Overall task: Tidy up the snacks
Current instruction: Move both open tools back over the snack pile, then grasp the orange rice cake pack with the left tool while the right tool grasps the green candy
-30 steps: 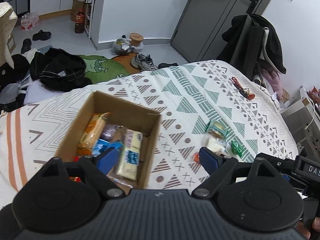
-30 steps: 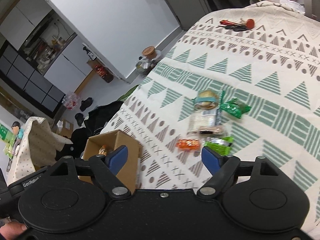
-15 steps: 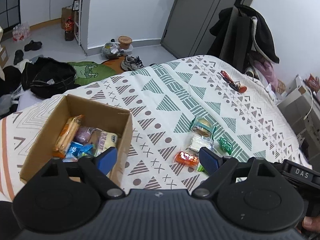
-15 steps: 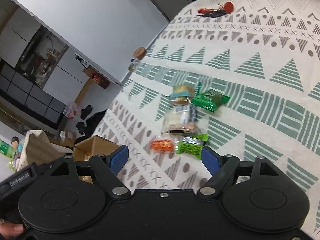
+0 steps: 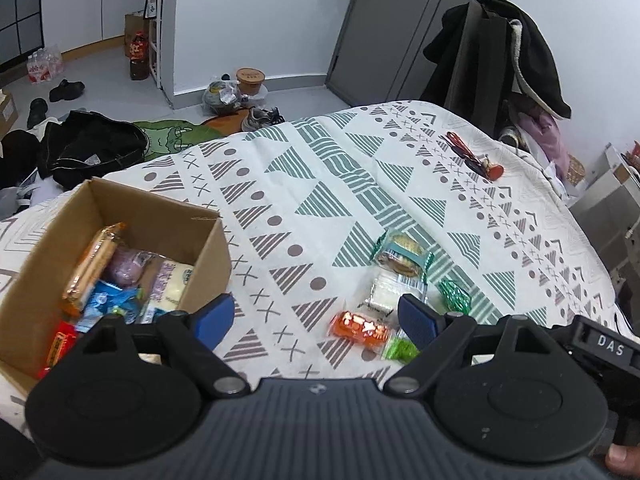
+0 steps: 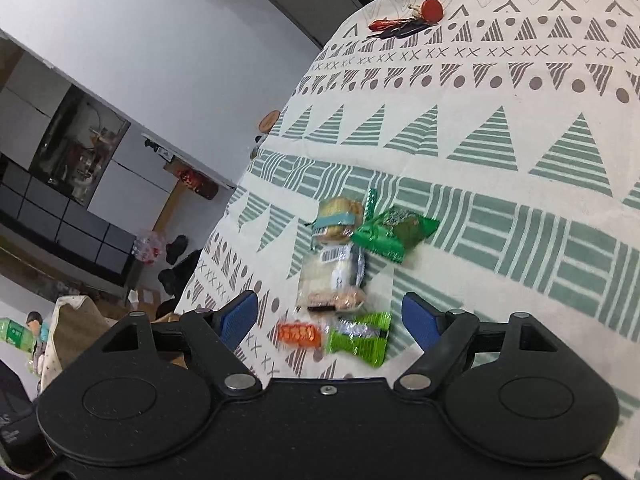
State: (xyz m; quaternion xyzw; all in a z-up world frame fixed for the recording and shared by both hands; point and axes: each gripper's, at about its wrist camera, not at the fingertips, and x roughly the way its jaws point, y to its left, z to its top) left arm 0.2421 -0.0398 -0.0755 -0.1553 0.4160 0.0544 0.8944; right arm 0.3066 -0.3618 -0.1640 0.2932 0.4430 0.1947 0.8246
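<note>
Snacks in crinkled wrappers (image 6: 340,280) lie on the patterned bedspread (image 5: 340,184) beside an open brown cardboard box (image 5: 160,216); left gripper (image 5: 316,316) and right gripper (image 6: 330,316) hover spread, empty.

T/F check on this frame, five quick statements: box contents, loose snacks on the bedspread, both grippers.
1. The cardboard box already holds snacks. True.
2. The orange packet lies inside the box. False: it lies on the bedspread, outside the box.
3. The left gripper grips a snack. False: jaws open, nothing between them.
4. The right gripper is open above the light green packet. True.
5. The keys lie among the loose snacks. False: they lie apart, farther up the bedspread.
</note>
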